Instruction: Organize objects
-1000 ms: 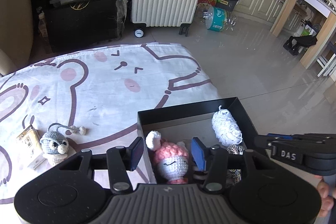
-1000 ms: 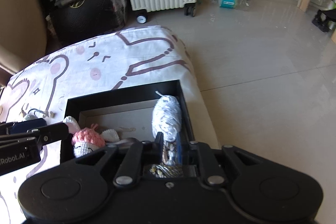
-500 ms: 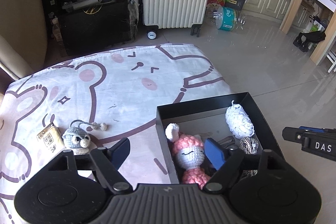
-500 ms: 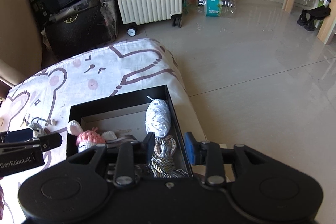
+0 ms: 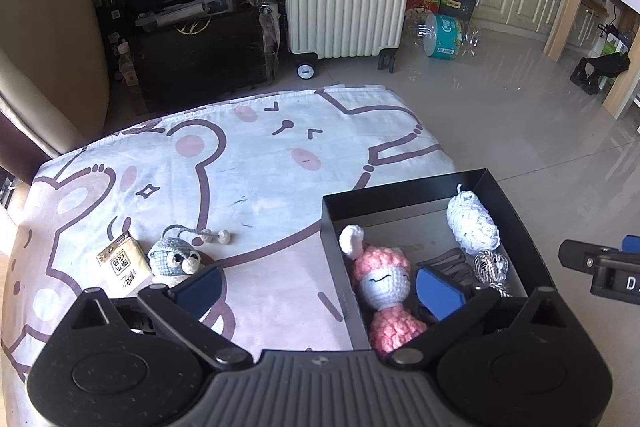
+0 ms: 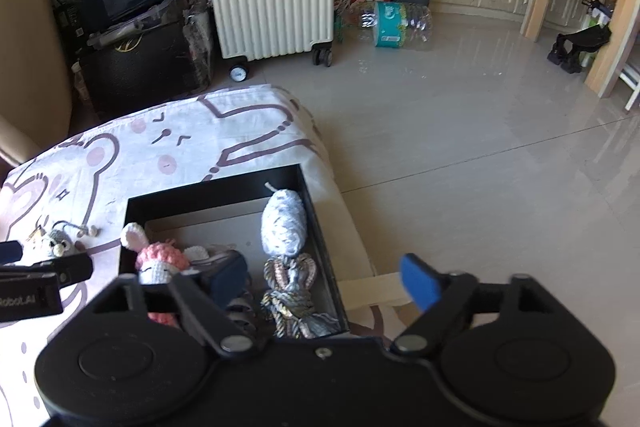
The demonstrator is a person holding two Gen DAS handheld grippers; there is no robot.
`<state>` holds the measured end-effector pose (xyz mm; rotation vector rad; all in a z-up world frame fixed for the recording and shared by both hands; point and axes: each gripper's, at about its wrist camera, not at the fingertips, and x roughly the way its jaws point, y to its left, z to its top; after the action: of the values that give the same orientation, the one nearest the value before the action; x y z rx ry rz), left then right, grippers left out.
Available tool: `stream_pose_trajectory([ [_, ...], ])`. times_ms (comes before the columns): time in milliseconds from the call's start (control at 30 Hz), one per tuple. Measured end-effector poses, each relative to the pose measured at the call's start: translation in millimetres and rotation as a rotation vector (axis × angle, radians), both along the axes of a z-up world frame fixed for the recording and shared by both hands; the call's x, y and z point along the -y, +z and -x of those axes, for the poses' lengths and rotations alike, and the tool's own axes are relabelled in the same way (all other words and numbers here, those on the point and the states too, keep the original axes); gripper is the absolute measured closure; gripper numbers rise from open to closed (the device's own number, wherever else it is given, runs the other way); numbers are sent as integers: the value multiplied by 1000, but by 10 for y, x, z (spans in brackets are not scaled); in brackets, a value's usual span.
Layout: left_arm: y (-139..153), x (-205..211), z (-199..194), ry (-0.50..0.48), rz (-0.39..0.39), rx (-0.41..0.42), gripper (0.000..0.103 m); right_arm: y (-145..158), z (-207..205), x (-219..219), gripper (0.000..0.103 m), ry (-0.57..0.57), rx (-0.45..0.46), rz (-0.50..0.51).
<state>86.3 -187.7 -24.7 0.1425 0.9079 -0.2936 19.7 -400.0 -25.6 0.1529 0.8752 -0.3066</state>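
Both jaws opening, nothing gripped: left gripper (image 5: pixel 318 285) over pink doll (image 5: pixel 383 283) in black box (image 5: pixel 404 189), right gripper (image 6: pixel 326 281) over rope (image 6: pixel 290 291); box overhangs bed edge, a knock could tip it.

the left gripper (image 5: pixel 318 291) points steeply down and its jaws are opening, the fingers (image 5: pixel 438 291) spread wide with nothing pressed between them. the right gripper (image 6: pixel 324 281) points down at a similar slope, jaws also opening, gripping nothing.
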Motion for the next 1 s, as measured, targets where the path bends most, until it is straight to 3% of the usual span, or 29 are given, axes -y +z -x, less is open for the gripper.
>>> stream_pose_trajectory([
  [233, -32, -33, -19, 11, -3, -6, 0, -54, 16, 25, 0, -15, 5, 18],
  [1000, -82, -77, -66, 21, 18, -19, 0, -108, 11, 12, 0, -23, -17, 50],
])
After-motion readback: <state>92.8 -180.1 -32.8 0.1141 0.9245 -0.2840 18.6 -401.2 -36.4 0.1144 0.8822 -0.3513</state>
